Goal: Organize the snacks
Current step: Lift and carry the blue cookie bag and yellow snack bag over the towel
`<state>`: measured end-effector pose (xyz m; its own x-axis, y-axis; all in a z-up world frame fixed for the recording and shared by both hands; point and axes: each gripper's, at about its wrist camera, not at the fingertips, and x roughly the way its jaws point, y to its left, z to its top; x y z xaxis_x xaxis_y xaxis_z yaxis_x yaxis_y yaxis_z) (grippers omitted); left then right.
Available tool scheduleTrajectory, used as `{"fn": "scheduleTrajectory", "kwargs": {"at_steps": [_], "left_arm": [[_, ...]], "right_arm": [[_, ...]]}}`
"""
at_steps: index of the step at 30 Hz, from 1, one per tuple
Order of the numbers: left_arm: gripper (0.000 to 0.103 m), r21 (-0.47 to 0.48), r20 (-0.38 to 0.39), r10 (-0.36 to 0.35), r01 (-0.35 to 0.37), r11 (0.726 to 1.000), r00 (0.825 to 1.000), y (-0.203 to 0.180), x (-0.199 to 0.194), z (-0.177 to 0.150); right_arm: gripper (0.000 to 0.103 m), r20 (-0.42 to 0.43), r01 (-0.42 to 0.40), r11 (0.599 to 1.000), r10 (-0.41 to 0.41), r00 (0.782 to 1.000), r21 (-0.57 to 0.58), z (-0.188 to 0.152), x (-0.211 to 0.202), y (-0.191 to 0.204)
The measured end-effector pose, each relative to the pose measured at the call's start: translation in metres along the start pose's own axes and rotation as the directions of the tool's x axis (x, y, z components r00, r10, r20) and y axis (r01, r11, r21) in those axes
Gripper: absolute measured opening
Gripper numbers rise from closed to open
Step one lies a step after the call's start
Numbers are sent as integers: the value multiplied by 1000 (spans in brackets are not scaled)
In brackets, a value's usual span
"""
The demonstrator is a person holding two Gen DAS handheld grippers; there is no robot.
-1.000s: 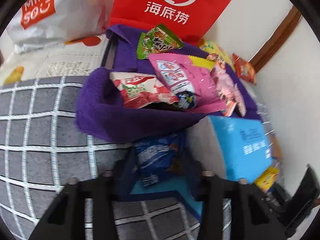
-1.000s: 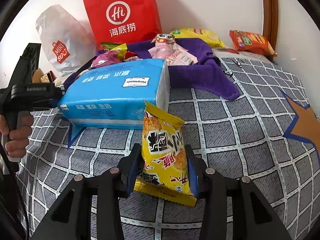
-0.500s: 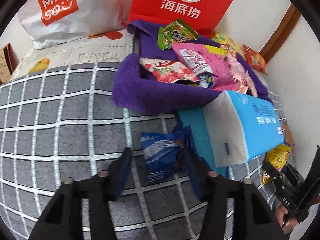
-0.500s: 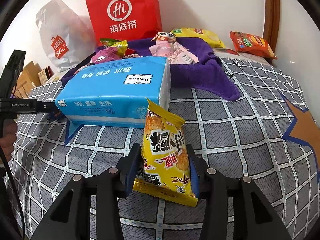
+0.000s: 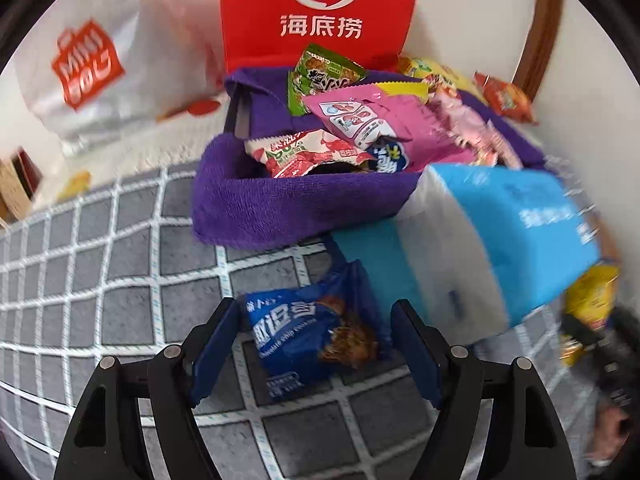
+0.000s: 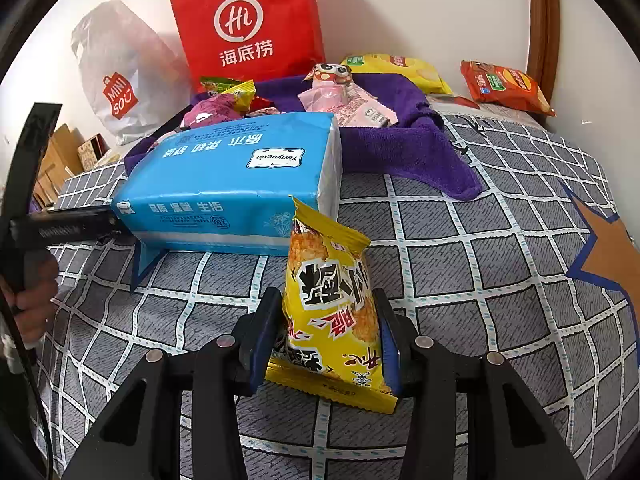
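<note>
Nearest in the left wrist view, the left tool [image 5: 316, 344] has let go of the blue cookie packet [image 5: 316, 332] it was clamping a second ago: its jaws are opening, the pads now stand clear on either side, and the packet lies flat on the grey checked bedspread [image 5: 120, 280]. That looks like a snack set down on the bed short of the pile, so either it is being sorted here or it needs a fresh grip. In the right wrist view the right tool [image 6: 326, 340] is unchanged, closed narrowly on an upright yellow snack packet [image 6: 332, 304] just above the bedspread, waiting its turn. Just beyond both packets lies a large blue pack of tissues [image 6: 236, 184], tilted with one end raised. Behind it is the main container, a purple towel [image 5: 280, 208] bunched up like a nest, holding a red and white packet [image 5: 308, 152], a pink packet [image 5: 368, 124], a green packet [image 5: 320, 76] and several smaller pink wrappers [image 6: 348, 100]. To the far right, outside the towel, lie a yellow chip bag [image 6: 400, 70] and an orange packet [image 6: 504, 86]. Farthest back, against the wall, stand a red paper bag [image 6: 248, 24] and a white plastic shopping bag [image 6: 120, 76]; what they hold cannot be seen.
</note>
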<state>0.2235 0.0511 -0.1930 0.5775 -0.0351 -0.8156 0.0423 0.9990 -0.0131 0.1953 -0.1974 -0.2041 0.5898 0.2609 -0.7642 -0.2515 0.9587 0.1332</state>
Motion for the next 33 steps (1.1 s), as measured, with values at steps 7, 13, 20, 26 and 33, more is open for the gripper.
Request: {"fn": "scheduleTrajectory", "kwargs": {"at_steps": [7, 13, 20, 26, 33], "left_arm": [[54, -54, 67, 23, -19, 998, 997, 12, -5, -3], [54, -54, 67, 28, -24, 998, 997, 11, -3, -2], [56, -80, 74, 1, 5, 997, 997, 16, -5, -4], [56, -85, 76, -3, 10, 996, 997, 17, -6, -4], [56, -91, 76, -6, 13, 996, 997, 18, -6, -4]], "right_arm": [[48, -8, 16, 1000, -16, 1000, -27, 0, 2, 3], [50, -8, 8, 1000, -8, 1000, -25, 0, 2, 2], [50, -10, 12, 999, -12, 1000, -30, 0, 2, 3], [56, -17, 23, 998, -24, 1000, -55, 0, 4, 9], [57, -21, 36, 997, -37, 999, -70, 0, 4, 12]]}}
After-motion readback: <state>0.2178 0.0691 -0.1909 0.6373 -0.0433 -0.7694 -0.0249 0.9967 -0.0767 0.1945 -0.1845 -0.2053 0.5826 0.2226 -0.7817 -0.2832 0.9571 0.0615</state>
